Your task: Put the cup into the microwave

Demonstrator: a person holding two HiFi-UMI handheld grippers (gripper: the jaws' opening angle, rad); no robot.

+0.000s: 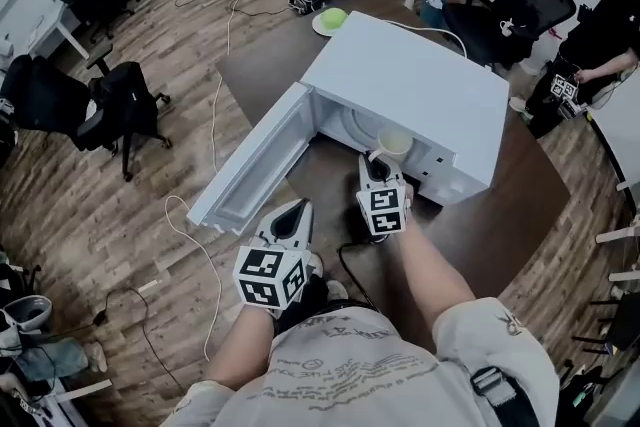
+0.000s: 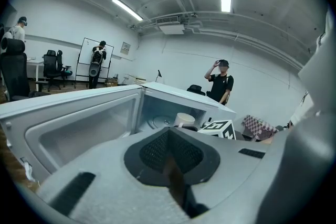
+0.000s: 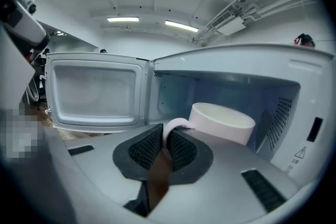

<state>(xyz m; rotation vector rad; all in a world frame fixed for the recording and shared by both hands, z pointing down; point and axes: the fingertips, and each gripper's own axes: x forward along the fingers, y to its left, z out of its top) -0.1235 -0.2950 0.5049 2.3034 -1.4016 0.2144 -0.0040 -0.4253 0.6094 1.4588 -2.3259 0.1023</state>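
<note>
White cup (image 3: 220,122) sits at the mouth of the open microwave (image 1: 410,85), its lower half hidden behind the jaws; from above, the oven's top covers most of the cavity. Right gripper (image 3: 168,140) is pinched narrowly on the cup's handle. Left gripper (image 2: 169,153) is closed on nothing, near the door (image 1: 250,165).
</note>
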